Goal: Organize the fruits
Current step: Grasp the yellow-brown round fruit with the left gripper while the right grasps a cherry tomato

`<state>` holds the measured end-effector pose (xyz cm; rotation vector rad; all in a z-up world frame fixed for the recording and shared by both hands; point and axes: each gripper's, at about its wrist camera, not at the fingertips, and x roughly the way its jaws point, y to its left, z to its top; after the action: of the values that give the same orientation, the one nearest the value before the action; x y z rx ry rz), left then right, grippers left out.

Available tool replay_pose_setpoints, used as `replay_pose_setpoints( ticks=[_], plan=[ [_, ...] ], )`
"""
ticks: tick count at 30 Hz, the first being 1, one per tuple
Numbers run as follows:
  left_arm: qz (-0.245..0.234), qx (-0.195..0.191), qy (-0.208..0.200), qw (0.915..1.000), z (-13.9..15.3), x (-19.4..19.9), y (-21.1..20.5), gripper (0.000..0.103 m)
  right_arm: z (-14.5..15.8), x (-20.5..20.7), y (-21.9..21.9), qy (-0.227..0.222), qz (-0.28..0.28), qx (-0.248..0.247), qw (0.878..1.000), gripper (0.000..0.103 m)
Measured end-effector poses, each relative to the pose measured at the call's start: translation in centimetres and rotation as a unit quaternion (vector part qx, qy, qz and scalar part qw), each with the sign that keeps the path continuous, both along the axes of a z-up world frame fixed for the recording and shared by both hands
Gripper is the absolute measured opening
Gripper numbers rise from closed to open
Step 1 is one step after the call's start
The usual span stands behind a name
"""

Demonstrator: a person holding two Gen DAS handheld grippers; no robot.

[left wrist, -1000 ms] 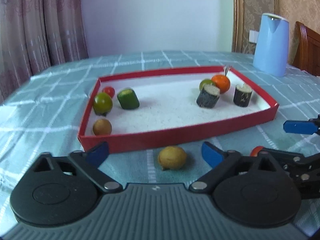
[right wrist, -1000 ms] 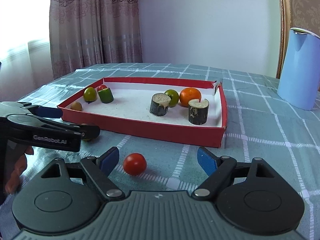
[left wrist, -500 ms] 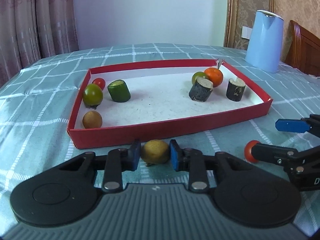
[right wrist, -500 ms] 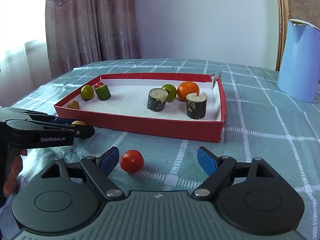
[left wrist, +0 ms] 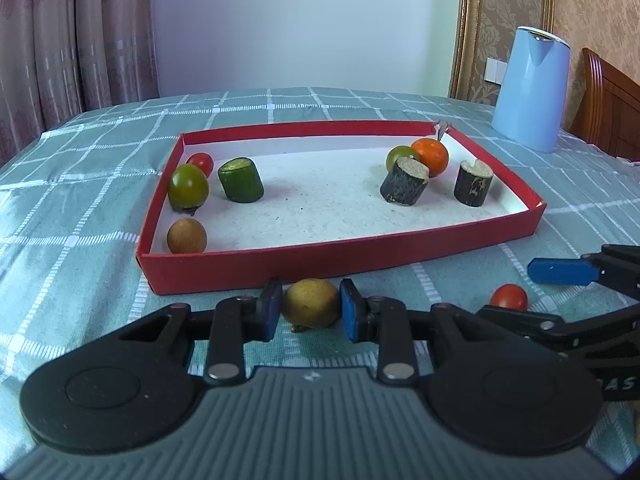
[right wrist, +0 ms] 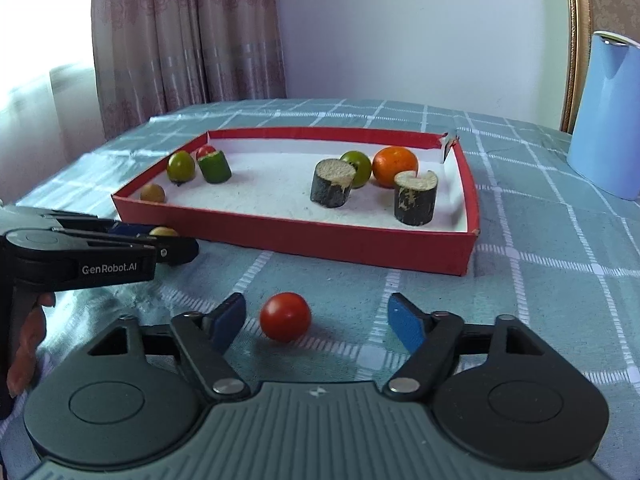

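Fruits sit partly inside the red tray (left wrist: 340, 258) and partly on the checked tablecloth (left wrist: 80, 184). Left gripper (left wrist: 311, 312): clenched on a yellow-brown fruit (left wrist: 311, 307), both blue pads touching its sides, just outside the tray's near wall. Right gripper (right wrist: 316, 320): released, jaws spread wide, with a red tomato (right wrist: 285, 317) lying on the cloth between them, touching neither pad.

Tray contents, left end: brown round fruit (left wrist: 187, 235), green tomato (left wrist: 188, 187), small red tomato (left wrist: 201, 163), green cylinder piece (left wrist: 241, 180). Right end: two dark cylinder pieces (left wrist: 404, 182) (left wrist: 473, 182), a green fruit (left wrist: 401, 155) and an orange (left wrist: 431, 155) behind them. A blue kettle (left wrist: 530, 88) stands beyond the tray's right end, well apart.
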<state>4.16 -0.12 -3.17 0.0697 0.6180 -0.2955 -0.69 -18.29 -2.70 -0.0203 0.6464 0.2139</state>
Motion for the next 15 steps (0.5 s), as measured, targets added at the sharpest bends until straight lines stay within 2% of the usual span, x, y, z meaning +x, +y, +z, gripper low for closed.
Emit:
replay_pose_setpoints(
  ticks=[2,9,12,15],
  plan=[
    [0.0,0.002,-0.001,1.0,0.0,0.0,-0.1,0.029,-0.1,0.0,0.5,0.0,-0.004,-0.014,1.0,0.067],
    [0.0,0.002,-0.001,1.0,-0.1,0.0,-0.1,0.029,0.0,-0.3,1.6,-0.009,0.023,-0.021,0.999,0.031],
    [0.0,0.002,-0.001,1.0,-0.1,0.0,-0.1,0.029,0.0,-0.5,2.2,-0.014,0.028,-0.035,0.999,0.027],
    [-0.002,0.001,0.0,1.0,-0.1,0.0,-0.1,0.029,0.1,-0.5,2.1,-0.013,0.027,-0.03,0.999,0.027]
  ],
)
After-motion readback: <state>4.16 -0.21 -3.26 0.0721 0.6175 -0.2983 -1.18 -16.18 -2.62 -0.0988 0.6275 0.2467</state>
